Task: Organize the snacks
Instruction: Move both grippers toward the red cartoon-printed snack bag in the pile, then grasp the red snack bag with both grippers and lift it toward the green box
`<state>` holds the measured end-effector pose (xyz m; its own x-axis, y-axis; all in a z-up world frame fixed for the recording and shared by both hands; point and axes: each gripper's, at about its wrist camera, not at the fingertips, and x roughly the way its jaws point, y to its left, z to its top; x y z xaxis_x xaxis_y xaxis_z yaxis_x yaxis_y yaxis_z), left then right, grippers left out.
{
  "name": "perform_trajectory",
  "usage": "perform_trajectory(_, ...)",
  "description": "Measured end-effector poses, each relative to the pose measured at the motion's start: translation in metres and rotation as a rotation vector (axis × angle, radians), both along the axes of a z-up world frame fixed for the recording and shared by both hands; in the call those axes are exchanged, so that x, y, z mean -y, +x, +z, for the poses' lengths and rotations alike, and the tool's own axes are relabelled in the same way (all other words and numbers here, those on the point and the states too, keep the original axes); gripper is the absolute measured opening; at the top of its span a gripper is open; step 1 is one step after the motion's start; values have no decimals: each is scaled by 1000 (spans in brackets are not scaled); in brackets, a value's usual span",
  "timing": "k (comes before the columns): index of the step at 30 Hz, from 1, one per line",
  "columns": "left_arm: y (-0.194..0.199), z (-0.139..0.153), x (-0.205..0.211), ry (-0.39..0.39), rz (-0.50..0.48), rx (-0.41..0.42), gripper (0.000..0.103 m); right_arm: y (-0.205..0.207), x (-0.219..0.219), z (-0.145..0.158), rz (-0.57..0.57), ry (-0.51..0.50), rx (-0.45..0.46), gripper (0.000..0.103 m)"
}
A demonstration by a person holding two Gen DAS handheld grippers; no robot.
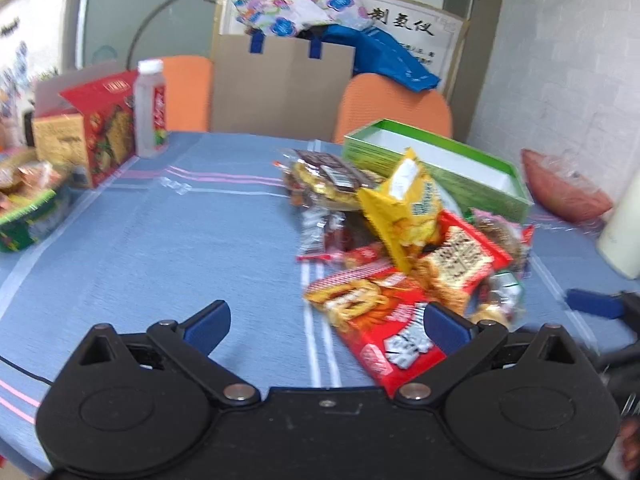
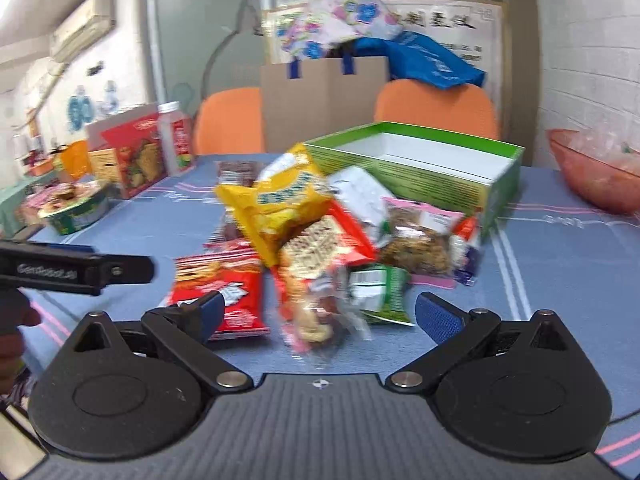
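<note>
Snack pile on desk just ahead of right gripper, right of left gripper; both wide, empty.

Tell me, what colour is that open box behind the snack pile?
Green outside, white inside; the open box shows best in the right wrist view.

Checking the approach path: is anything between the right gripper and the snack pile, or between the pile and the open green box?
Nothing visible blocks either. The right gripper is open with a clear-wrapped snack right before it. The green box sits open-topped directly behind the snack pile.
</note>
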<state>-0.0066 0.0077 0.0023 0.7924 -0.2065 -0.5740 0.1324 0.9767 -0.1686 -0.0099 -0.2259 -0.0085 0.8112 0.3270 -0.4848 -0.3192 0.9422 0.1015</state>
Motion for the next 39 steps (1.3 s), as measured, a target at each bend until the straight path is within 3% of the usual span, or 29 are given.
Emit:
perform_trajectory(6,9,-3,-2,-104,-70,-32,103,-7,-32,-3,260,-12,45,103)
perform_trajectory(8,17,-8,-3,-134,-86,-72,103,1,-40,-7,279,-33,26,103)
perform_trajectory(9,22,-11,-3,-154,-94,-92,93,6,-42,-8,287,-38,12,103)
perform_trajectory(10,26,-14,-4,-178,-103,-117,89,9,-44,-8,302,-38,0,103)
perform_trajectory(19,57,-33,-8,-260,-125,-224,77,30,-62,-21,342,-57,-47,103)
perform_trajectory(22,58,-33,-7,-265,-126,-213,77,34,-64,-28,343,-52,-71,103)
perform_trajectory(30,52,-34,-4,-243,-108,-187,76,26,-79,-35,309,-199,-3,103)
perform_trajectory(34,42,-24,-6,-252,-112,-167,76,27,-70,-29,287,-155,-14,103)
perform_trajectory(39,30,5,5,-232,-164,-79,76,14,-62,-9,268,-145,46,103)
